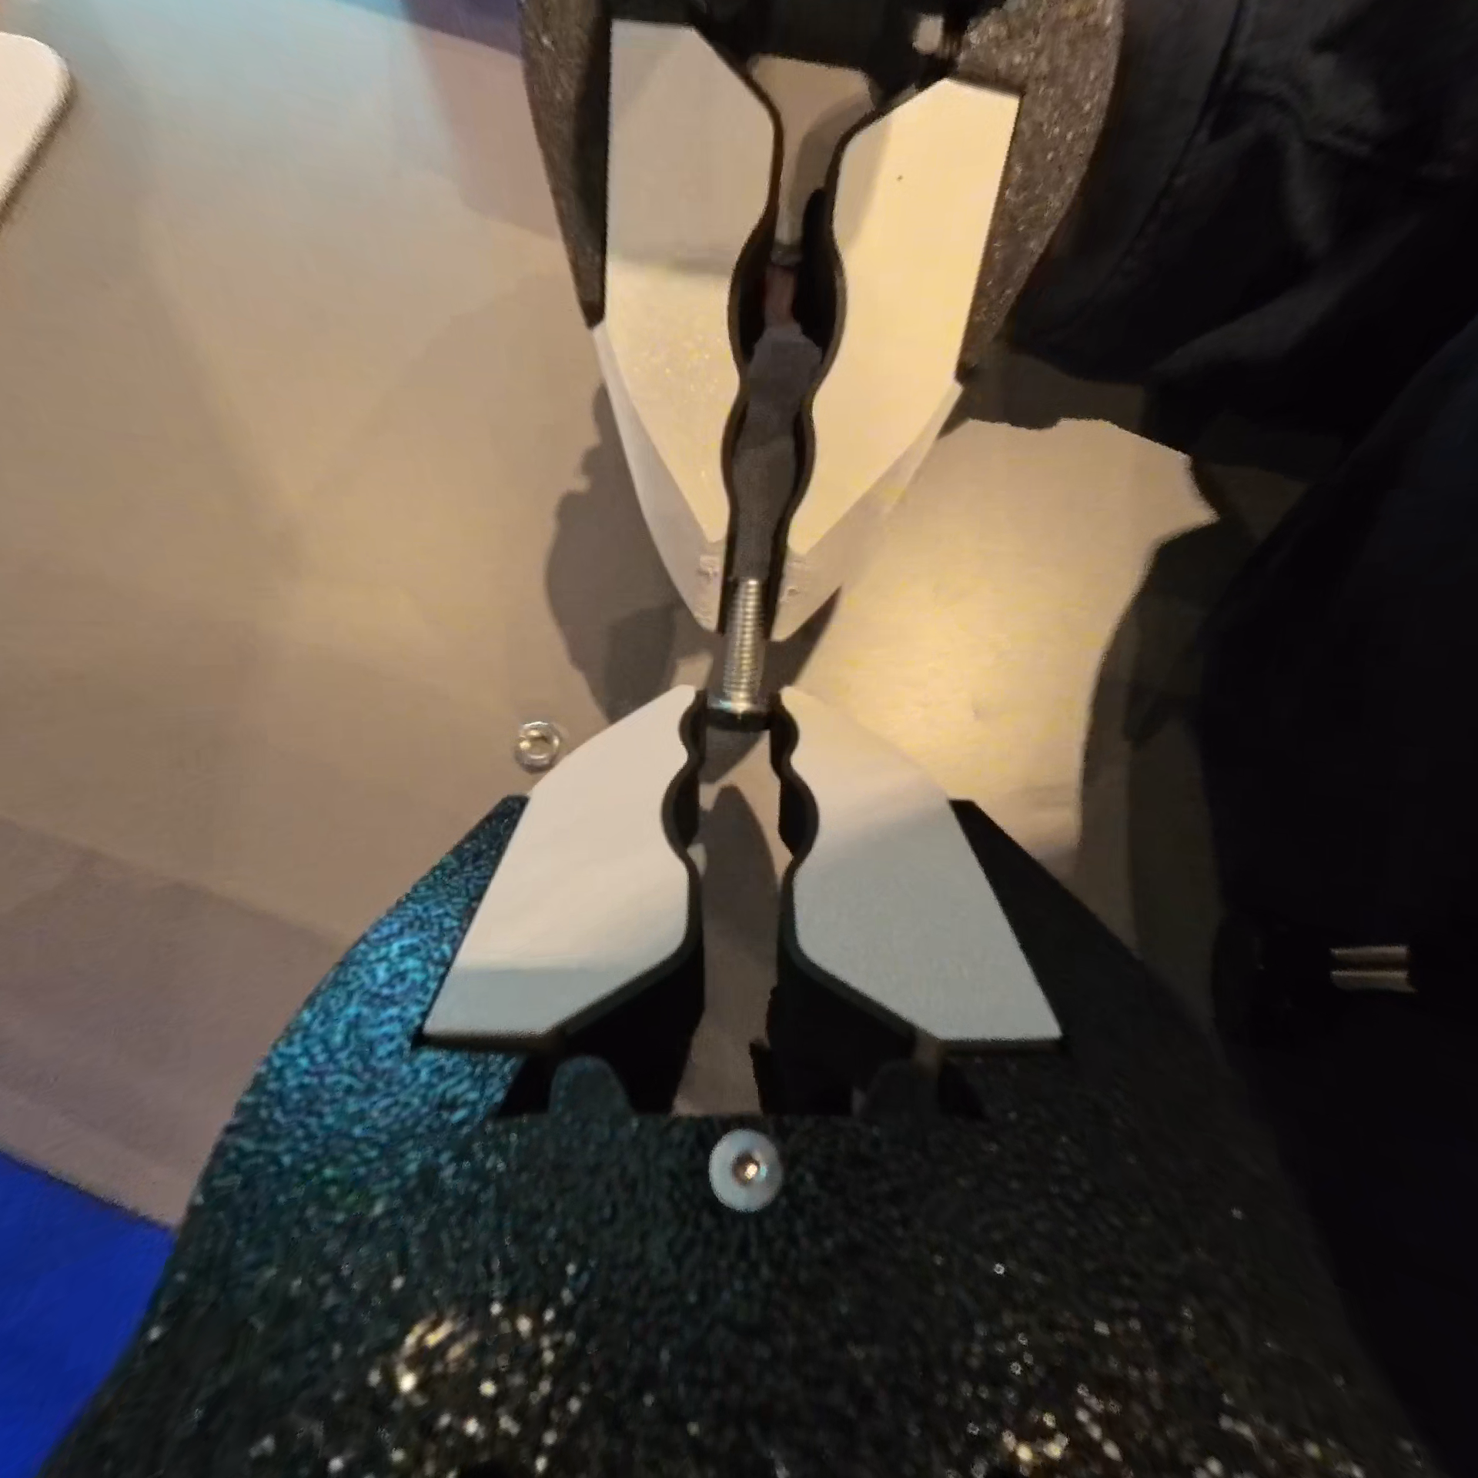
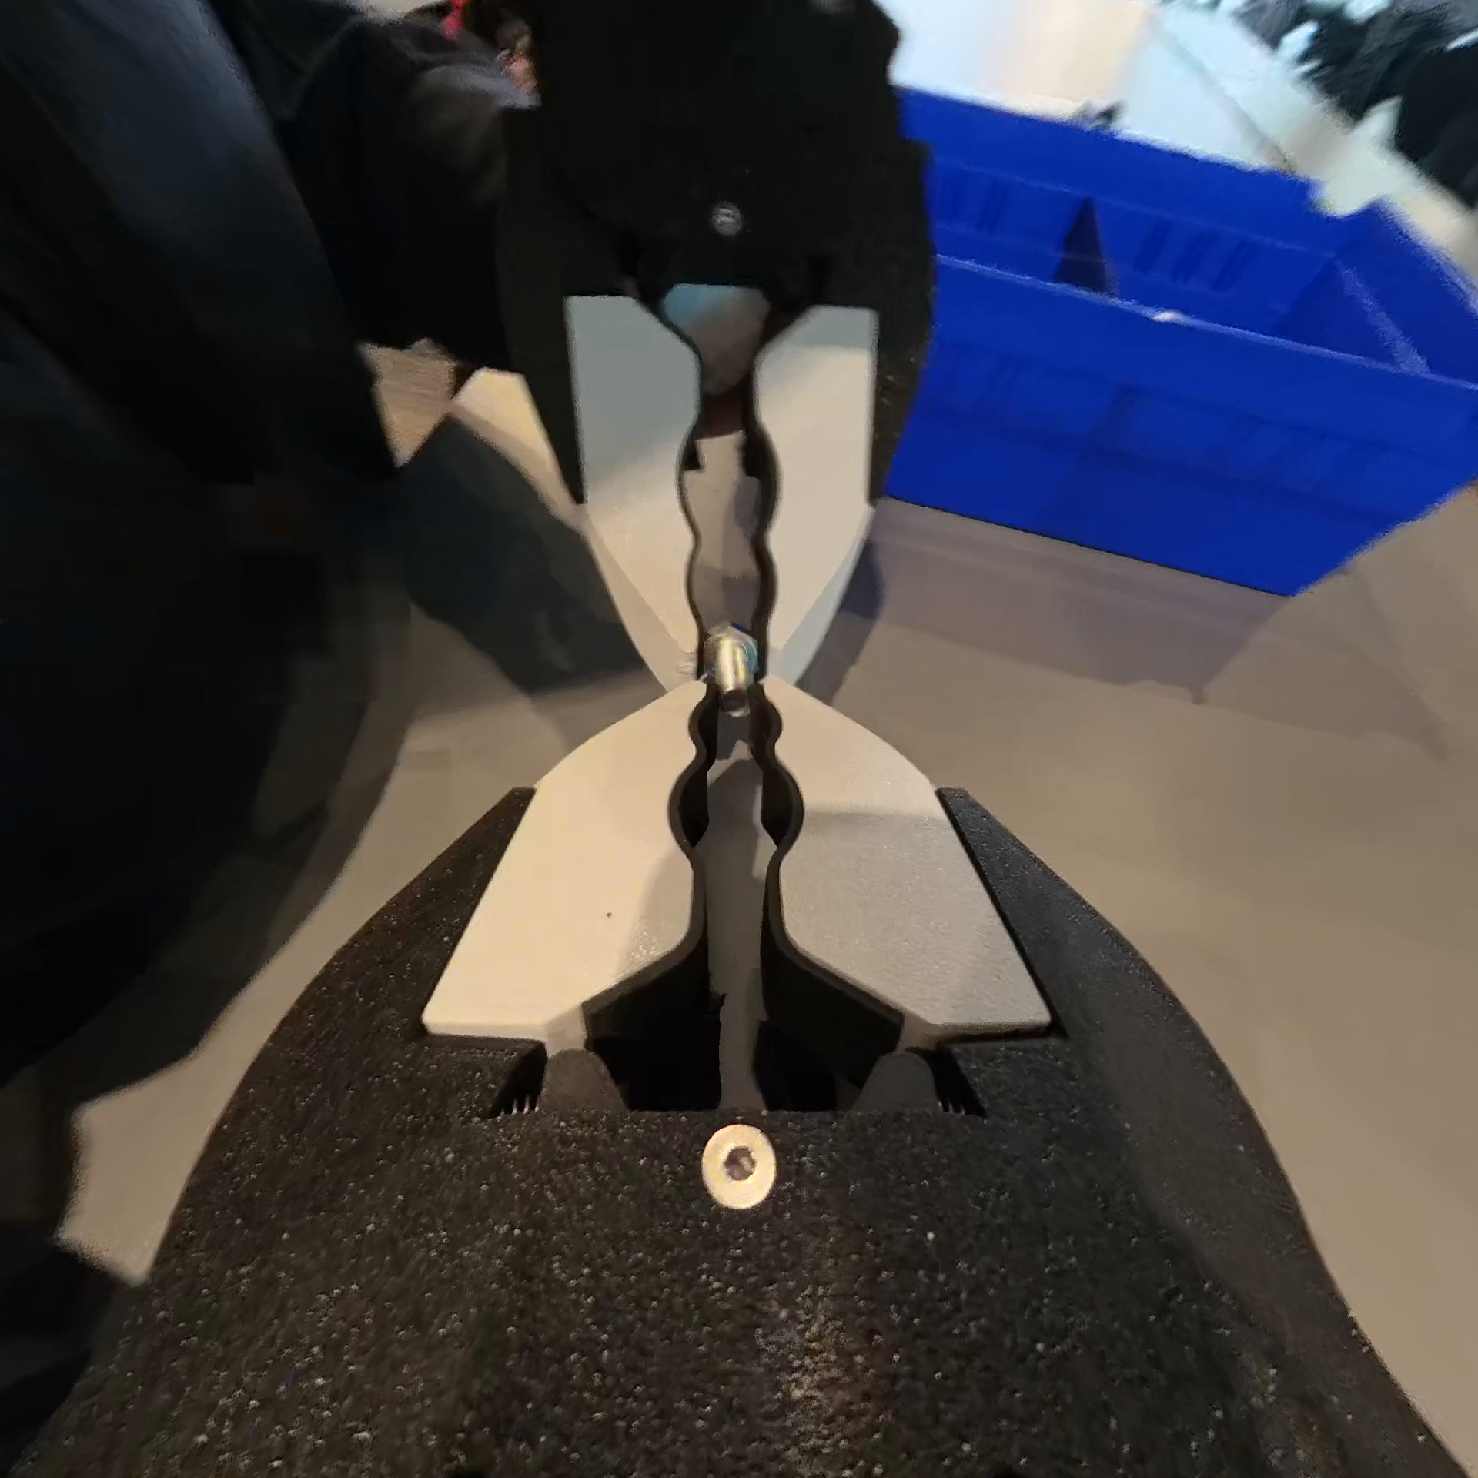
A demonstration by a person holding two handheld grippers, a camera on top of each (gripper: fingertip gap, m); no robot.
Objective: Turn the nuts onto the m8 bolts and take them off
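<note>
Left claw (image 1: 736, 716) and right claw (image 2: 732, 704) pinch one bolt (image 1: 740, 640) endwise; nut (image 1: 530, 734) lies just beside.

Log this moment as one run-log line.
left hand-held gripper: grips bolt head | right hand-held gripper: on thread end | loose nut: on table

There is one silver threaded metal bolt (image 1: 742, 640), one small silver metal nut (image 1: 531, 744) near it, two claws, and one blue plastic bin (image 2: 1184, 376).
</note>
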